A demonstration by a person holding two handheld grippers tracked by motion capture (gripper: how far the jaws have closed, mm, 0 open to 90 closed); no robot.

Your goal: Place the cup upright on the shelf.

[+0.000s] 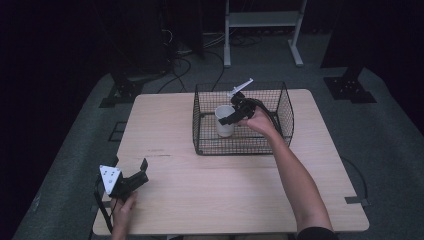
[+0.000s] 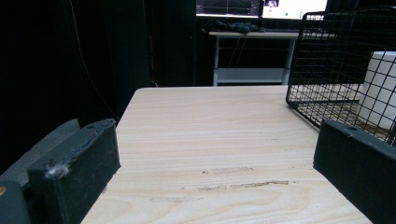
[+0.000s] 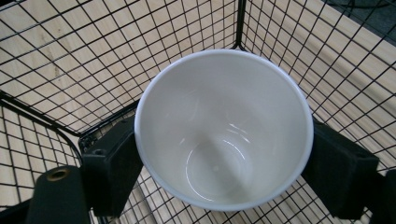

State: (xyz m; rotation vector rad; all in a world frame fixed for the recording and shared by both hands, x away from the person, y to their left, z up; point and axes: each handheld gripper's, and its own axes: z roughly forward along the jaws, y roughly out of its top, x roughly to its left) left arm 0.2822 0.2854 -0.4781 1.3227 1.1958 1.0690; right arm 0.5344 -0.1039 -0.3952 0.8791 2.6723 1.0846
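A white cup [image 1: 224,122] stands upright inside a black wire basket [image 1: 240,86] at the far middle of the wooden table [image 1: 210,190]. My right gripper [image 1: 231,117] reaches into the basket from the right and is shut on the cup. In the right gripper view its two jaws press on opposite sides of the empty cup [image 3: 224,130], with the basket's mesh [image 3: 70,56] all around. My left gripper [image 1: 132,170] rests open near the table's front left corner. In the left gripper view, the left gripper [image 2: 217,158] has bare tabletop between its jaws, with the basket [image 2: 327,56] and cup [image 2: 383,88] ahead to the right.
A white metal stand [image 1: 262,20] and loose cables [image 1: 180,65] lie on the floor beyond the table. Black stand bases [image 1: 350,87] sit at both far corners. Bare wood stretches between the basket and the table's front edge.
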